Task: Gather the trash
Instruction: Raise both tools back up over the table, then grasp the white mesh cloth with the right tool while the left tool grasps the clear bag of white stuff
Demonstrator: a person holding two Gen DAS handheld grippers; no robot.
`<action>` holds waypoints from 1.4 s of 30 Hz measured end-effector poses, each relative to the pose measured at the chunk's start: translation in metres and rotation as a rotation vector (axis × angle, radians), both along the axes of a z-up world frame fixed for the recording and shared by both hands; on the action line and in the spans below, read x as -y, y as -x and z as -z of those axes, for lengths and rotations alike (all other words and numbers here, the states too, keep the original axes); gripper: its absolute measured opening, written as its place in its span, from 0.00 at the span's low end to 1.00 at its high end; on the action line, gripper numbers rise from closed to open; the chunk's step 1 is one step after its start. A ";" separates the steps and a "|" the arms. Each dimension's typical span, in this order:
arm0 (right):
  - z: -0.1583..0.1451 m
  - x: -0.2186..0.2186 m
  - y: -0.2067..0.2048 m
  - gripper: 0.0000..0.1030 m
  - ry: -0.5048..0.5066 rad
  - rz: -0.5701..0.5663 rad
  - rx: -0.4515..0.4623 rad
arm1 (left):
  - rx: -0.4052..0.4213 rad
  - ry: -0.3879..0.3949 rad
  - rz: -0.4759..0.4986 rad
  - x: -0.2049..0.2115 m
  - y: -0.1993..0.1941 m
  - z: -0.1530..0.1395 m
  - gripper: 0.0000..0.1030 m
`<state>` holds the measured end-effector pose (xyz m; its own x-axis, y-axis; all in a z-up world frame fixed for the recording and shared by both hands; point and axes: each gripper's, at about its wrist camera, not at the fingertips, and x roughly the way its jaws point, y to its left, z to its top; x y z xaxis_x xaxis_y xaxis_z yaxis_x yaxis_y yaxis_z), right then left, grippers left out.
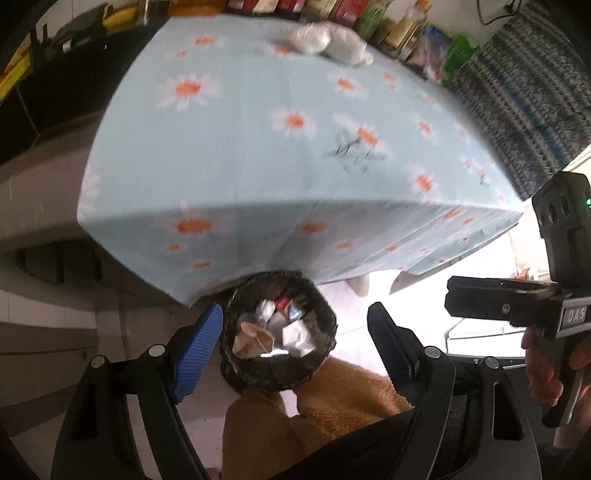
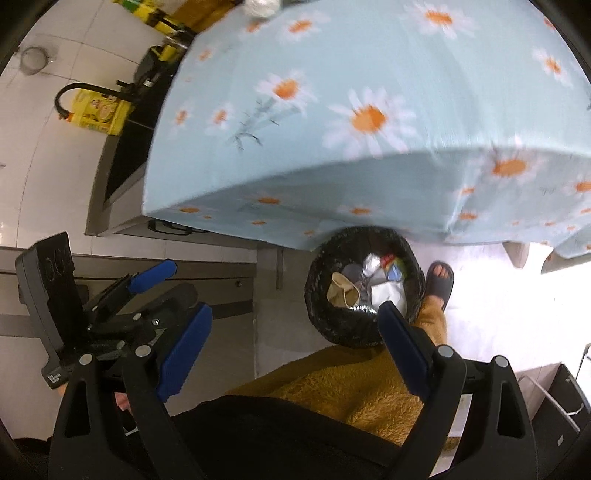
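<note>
Both grippers: left gripper [image 1: 295, 343] and right gripper [image 2: 295, 347] are hanging with jaws apart, gripping nothing.
Bin [image 1: 325, 310]: sitting on the floor beneath the table [image 1: 236, 147] edge, holding crumpled trash [image 1: 295, 336].
Table far end: two wads [image 1: 328, 42] are lying there.

Motion-blurred crumpled wrappers [image 1: 325, 42] at the tabletop's [image 1: 258, 147] far edge cannot be identified; bottles [image 1: 388, 18] behind are cropped; the bin's [image 1: 236, 306] far rim is hidden.
</note>
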<state>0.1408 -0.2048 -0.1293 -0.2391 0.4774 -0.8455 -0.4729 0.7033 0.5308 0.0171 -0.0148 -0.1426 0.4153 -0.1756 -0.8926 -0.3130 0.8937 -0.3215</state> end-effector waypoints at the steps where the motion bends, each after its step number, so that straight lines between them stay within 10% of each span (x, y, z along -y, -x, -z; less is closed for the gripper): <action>1: -0.007 -0.001 0.000 0.87 -0.009 -0.004 0.017 | 0.009 -0.003 0.004 0.000 -0.001 -0.004 0.76; 25: -0.112 -0.037 -0.117 0.87 -0.163 -0.042 0.377 | 0.210 -0.094 -0.113 -0.026 -0.046 -0.087 0.76; 42: -0.066 -0.120 -0.245 0.80 -0.165 -0.182 0.361 | 0.161 -0.128 -0.285 -0.023 -0.086 -0.090 0.76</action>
